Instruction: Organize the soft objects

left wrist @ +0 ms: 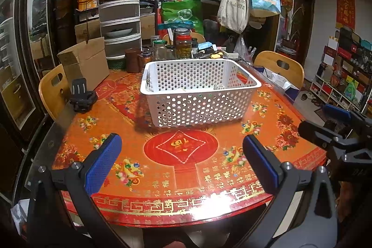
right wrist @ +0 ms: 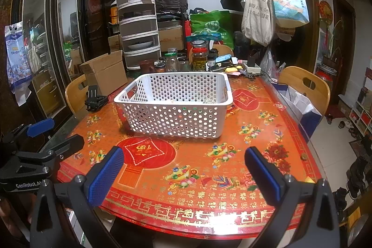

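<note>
The white perforated basket (left wrist: 200, 94) stands upright on the red and orange patterned table (left wrist: 186, 173), and it is my landmark. Inside it, low against its right wall, a small pale rounded thing (left wrist: 218, 87) shows over the rim; what it is I cannot tell. My left gripper (left wrist: 182, 163) hangs over the table edge on the near side of the basket, well apart from it, its blue pads (left wrist: 102, 162) spread wide with nothing between them. My right gripper (right wrist: 184, 172) hangs likewise near of the basket, jaws wide apart and empty. Left of the basket a black clamp-like stand (left wrist: 81, 97) sits on the table, and beyond that an open cardboard box (left wrist: 86, 62). Behind the basket stand glass jars (left wrist: 182, 44) and a stacked white food cover rack (left wrist: 119, 13). Wooden chairs (left wrist: 281, 66) flank the table right and left of the basket
</note>
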{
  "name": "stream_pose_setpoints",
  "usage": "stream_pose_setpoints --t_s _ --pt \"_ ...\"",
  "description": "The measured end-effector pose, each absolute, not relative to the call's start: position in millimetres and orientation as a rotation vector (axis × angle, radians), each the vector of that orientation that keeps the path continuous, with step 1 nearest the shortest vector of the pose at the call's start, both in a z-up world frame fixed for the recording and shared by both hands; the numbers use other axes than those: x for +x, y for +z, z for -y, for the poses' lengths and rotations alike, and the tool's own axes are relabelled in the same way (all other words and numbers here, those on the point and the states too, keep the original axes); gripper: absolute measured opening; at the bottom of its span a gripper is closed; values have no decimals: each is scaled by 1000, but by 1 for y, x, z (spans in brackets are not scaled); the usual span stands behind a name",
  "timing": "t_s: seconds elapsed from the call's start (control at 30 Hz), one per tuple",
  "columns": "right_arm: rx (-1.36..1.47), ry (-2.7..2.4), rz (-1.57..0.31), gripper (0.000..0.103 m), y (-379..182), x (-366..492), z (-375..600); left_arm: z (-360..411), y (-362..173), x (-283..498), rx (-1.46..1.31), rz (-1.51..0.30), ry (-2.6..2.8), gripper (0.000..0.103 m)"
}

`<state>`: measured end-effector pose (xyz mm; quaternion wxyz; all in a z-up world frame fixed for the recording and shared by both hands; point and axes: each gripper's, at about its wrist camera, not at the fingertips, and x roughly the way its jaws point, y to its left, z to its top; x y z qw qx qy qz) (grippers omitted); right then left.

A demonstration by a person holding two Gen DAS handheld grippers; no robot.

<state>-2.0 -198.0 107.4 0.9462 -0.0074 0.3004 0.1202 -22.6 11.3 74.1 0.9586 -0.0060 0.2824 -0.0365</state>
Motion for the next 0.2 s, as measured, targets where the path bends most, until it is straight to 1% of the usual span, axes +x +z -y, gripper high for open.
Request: stream_pose_setpoints --t_s 0.2 --pt "-18 246 -613 103 107 -3 200 -11 76 -24 -3 -563 -80 103"
